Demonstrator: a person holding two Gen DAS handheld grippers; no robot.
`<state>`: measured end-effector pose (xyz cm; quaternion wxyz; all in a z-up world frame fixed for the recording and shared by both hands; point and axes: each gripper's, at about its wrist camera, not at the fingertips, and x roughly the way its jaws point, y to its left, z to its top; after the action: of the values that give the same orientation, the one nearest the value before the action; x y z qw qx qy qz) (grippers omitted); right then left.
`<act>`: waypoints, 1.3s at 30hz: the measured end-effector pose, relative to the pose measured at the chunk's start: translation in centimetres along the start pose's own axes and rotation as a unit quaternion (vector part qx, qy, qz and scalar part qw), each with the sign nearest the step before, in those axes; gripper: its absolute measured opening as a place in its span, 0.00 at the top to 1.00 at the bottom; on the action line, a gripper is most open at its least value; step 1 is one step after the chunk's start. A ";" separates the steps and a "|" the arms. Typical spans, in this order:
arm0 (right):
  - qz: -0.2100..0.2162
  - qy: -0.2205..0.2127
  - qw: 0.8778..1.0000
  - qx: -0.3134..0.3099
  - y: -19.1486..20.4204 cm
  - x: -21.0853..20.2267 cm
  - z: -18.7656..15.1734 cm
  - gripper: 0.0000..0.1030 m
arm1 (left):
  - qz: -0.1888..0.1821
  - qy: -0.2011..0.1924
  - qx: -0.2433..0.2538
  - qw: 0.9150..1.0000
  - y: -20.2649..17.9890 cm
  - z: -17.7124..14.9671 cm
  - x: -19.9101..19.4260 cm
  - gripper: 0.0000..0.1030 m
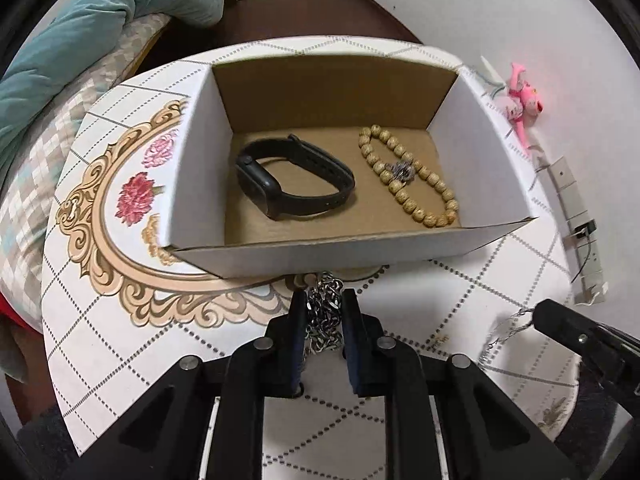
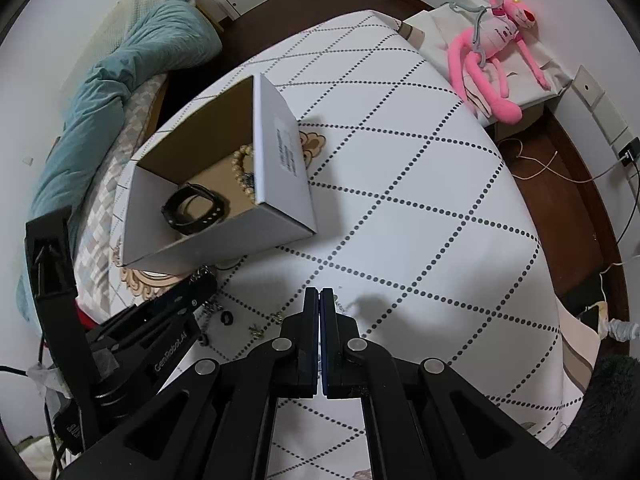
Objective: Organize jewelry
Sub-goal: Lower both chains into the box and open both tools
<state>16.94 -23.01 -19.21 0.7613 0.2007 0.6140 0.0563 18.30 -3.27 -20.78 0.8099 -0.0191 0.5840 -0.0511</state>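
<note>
An open white cardboard box (image 1: 472, 128) stands on the patterned table. It holds a black fitness band (image 1: 294, 178) and a wooden bead bracelet (image 1: 408, 176). My left gripper (image 1: 325, 300) is shut on a silver chain (image 1: 325, 312), just in front of the box's near wall. My right gripper (image 2: 320, 296) is shut on a thin silver necklace (image 1: 502, 330), which hangs from its tip in the left wrist view. The box (image 2: 280, 152), band (image 2: 192, 208) and beads (image 2: 240, 172) also show in the right wrist view, with my left gripper (image 2: 200, 280) at the box's near corner.
The round table (image 2: 420, 200) has a white cloth with dotted diamonds. Small rings and earrings (image 2: 228, 318) lie on it near my left gripper. A pink plush toy (image 2: 492, 52) lies on a box beyond the table. A teal quilt (image 1: 80, 32) lies on the bed to the left.
</note>
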 end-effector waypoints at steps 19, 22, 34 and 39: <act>0.082 -0.080 0.988 -0.106 9.4 -11.5 6.5 1.00 | -0.095 -0.090 -0.009 0.991 2.0 8.8 -14.0 0.86; 0.063 -0.071 0.988 -0.121 10.5 -10.1 8.6 1.00 | -0.086 -0.077 -0.014 0.993 2.8 10.7 -12.4 0.86; -0.034 0.028 0.991 -0.125 9.9 -0.1 13.0 0.88 | -0.012 0.006 -0.063 0.998 6.1 13.4 -5.5 0.35; -0.085 0.009 0.986 -0.142 9.0 0.5 11.8 0.34 | 0.033 -0.011 -0.064 0.997 7.0 11.7 -5.3 0.28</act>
<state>29.81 -17.45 -14.35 0.7785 0.0377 0.6214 0.0799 28.20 3.86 -12.71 0.8147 -0.0521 0.5774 0.0131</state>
